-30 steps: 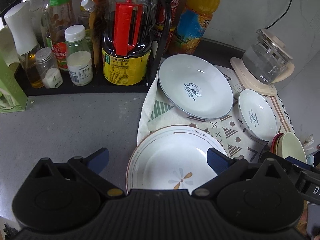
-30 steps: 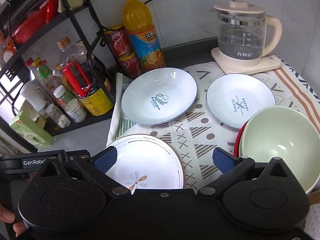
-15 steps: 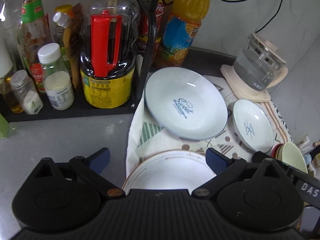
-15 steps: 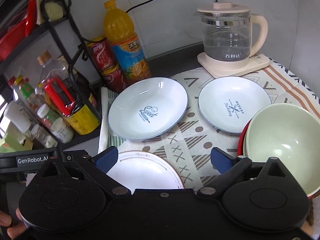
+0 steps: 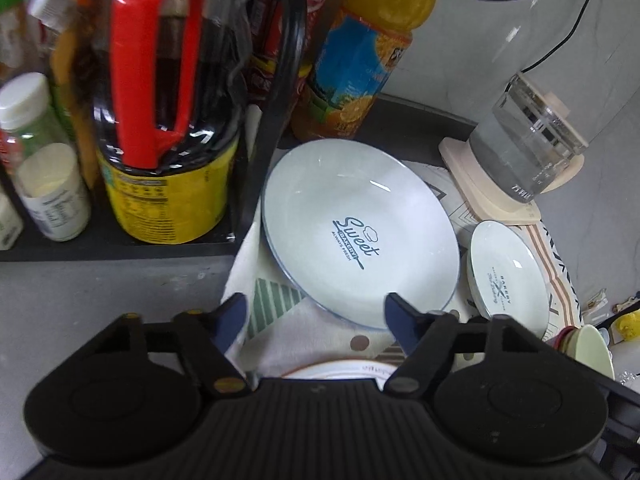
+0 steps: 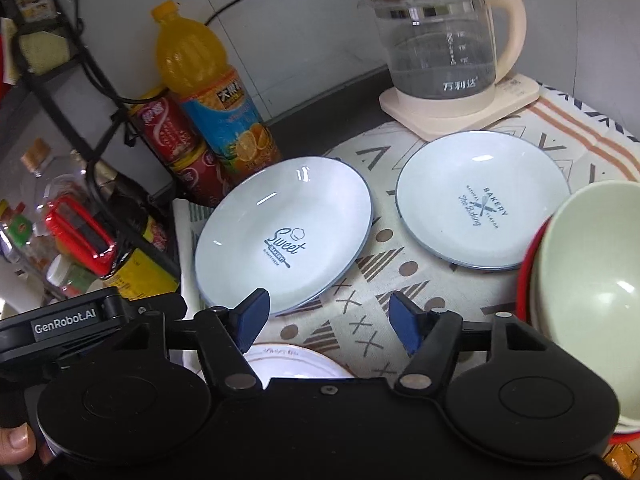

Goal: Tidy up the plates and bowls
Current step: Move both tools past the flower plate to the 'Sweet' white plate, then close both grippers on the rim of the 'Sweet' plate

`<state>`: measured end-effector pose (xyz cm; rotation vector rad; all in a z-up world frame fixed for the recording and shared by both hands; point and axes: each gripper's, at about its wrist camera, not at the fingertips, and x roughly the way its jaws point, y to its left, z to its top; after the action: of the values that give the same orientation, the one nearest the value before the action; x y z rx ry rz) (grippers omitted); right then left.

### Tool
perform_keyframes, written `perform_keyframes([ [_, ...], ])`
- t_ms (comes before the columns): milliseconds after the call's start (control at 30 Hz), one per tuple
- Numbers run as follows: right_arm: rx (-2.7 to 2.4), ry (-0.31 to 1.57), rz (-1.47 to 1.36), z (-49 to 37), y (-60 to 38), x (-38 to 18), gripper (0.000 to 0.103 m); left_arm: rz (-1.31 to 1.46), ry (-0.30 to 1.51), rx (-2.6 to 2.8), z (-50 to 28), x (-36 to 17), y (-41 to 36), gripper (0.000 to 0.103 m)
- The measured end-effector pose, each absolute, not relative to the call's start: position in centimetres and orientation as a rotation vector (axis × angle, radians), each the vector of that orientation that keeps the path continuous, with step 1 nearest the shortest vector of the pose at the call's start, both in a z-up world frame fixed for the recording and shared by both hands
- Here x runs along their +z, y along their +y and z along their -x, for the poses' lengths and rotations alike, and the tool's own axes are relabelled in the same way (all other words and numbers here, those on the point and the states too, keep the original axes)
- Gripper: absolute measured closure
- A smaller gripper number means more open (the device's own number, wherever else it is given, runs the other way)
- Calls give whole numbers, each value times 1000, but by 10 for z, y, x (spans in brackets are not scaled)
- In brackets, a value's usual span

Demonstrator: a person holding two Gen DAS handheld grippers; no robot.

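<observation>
**Desk editor:** Two grippers, one cluttered desk [image 5: 80, 300] — what sits where?

**Photographer:** Take the "Sweet" plate [image 6: 284, 236] as the landmark. It lies on a patterned cloth [image 6: 372, 320]. Just right of it, on the same cloth, is the smaller "Bakery" plate [image 6: 482, 200]. Further right of that, a pale green bowl [image 6: 592, 296] is nested in a red one [image 6: 526, 264]. Nearer the cameras than the "Sweet" plate, a white plate with a brown rim line [image 6: 296, 364] shows only a sliver above the gripper bodies.

**Desk editor:** And behind the landmark?

**Photographer:** An orange drink bottle [image 6: 212, 96] and red cans [image 6: 176, 140] stand close behind it; a glass kettle [image 6: 444, 40] on its cream base sits behind the "Bakery" plate. Left of the "Sweet" plate a black rack [image 5: 276, 120] holds a dark bottle with a red handle [image 5: 160, 112] and small jars [image 5: 44, 172].

**Desk editor:** The jaws?

**Photographer:** The left gripper [image 5: 316, 320] hovers at the near edge of the "Sweet" plate, jaws apart and closing, pressing on nothing. The right gripper [image 6: 328, 318] has its jaws apart and closing too, over bare cloth near that same edge. A fingertip [image 6: 14, 440] shows at the lower left of the right wrist view.
</observation>
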<state>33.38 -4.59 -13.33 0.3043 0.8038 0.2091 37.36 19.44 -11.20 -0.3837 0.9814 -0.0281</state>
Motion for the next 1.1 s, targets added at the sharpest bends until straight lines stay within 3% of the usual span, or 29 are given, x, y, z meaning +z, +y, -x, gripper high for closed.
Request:
perform_keyframes([
  [533,176,911,-332,-393,-34,-174,65,435,1049,-10,-411,-158,180,63],
  [733,189,947,-342,-408,-32,-187,75,445,1052,26,-418,-167,181,68],
  [1100,215,940,-323,-421,-29,-197,76,450,1019,65,-420,-171,182,72],
])
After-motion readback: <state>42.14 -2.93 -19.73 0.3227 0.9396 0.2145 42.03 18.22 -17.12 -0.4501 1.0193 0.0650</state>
